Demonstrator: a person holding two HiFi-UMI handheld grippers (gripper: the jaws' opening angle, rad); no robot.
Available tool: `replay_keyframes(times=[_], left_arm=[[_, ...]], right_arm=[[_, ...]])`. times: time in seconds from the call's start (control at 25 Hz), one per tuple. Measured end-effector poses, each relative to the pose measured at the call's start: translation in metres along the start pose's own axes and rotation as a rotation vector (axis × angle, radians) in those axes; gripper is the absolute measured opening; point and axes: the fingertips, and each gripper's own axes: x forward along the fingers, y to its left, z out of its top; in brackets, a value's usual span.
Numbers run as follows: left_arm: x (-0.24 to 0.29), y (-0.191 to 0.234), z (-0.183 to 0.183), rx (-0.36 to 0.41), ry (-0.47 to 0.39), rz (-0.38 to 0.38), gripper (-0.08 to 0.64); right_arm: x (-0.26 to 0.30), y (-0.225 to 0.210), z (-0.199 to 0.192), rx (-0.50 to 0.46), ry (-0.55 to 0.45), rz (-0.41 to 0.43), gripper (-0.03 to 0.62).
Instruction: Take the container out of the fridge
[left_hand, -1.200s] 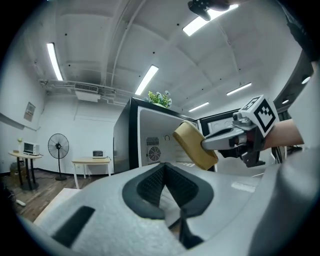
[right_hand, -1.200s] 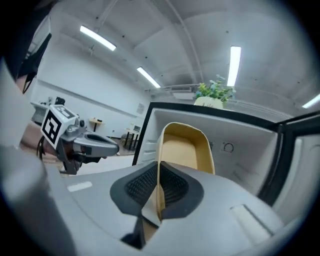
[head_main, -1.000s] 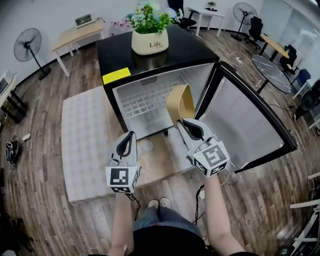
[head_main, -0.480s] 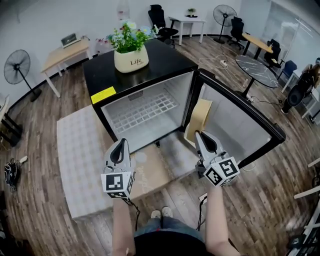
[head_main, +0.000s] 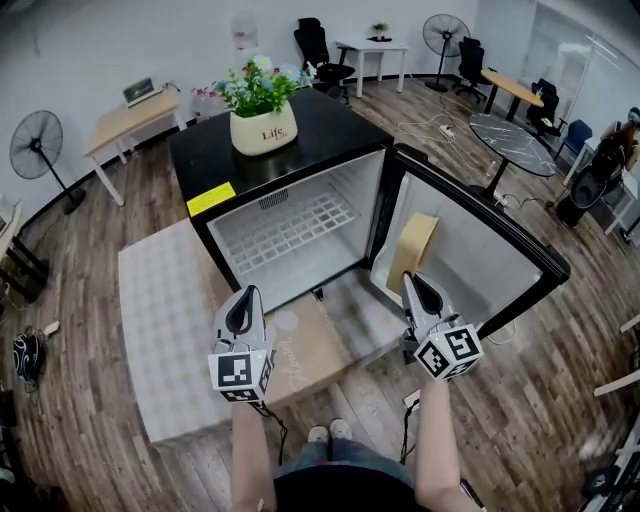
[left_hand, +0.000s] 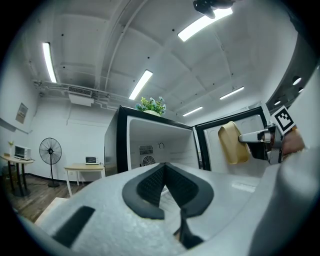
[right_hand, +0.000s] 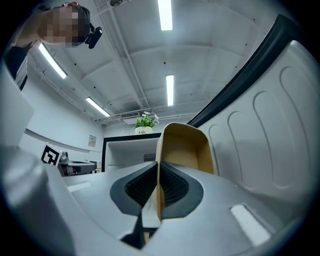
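A tan, open-topped container (head_main: 414, 248) hangs outside the black fridge (head_main: 290, 165), in front of the inner face of the open door (head_main: 478, 262). My right gripper (head_main: 416, 286) is shut on the container's wall from below. In the right gripper view the container (right_hand: 186, 148) rises tilted out of the right gripper (right_hand: 158, 172), one thin wall pinched between the pads. My left gripper (head_main: 243, 308) is shut and empty, low in front of the fridge opening. From the left gripper (left_hand: 165, 181) the container (left_hand: 232, 143) shows at the right. The fridge's inside, with a white wire shelf (head_main: 285, 228), holds nothing.
A cream flower pot (head_main: 263, 126) stands on the fridge top. A pale rug (head_main: 165, 320) and a flat cardboard sheet (head_main: 305, 345) lie on the wood floor before the fridge. Standing fans (head_main: 35, 145), desks and a round glass table (head_main: 512, 132) ring the room.
The right gripper has carried the container out of the fridge opening and to the right, in front of the door. The left gripper has stayed low and shut.
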Motion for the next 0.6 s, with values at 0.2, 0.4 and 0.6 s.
replay_keyframes(times=[0.2, 0.4, 0.6], left_arm=[[-0.0019, -0.0011, -0.0027, 0.001, 0.005, -0.002, 0.006], [-0.0041, 0.0005, -0.0029, 0.003, 0.007, 0.003, 0.006], [-0.0050, -0.0011, -0.0032, 0.002, 0.010, 0.001, 0.006]], right_arm=[[-0.0025, -0.0042, -0.0055, -0.012, 0.021, -0.028, 0.021], [-0.0037, -0.0063, -0.0087, 0.002, 0.024, -0.035, 0.021], [-0.0039, -0.0048, -0.0098, 0.001, 0.028, -0.025, 0.021]])
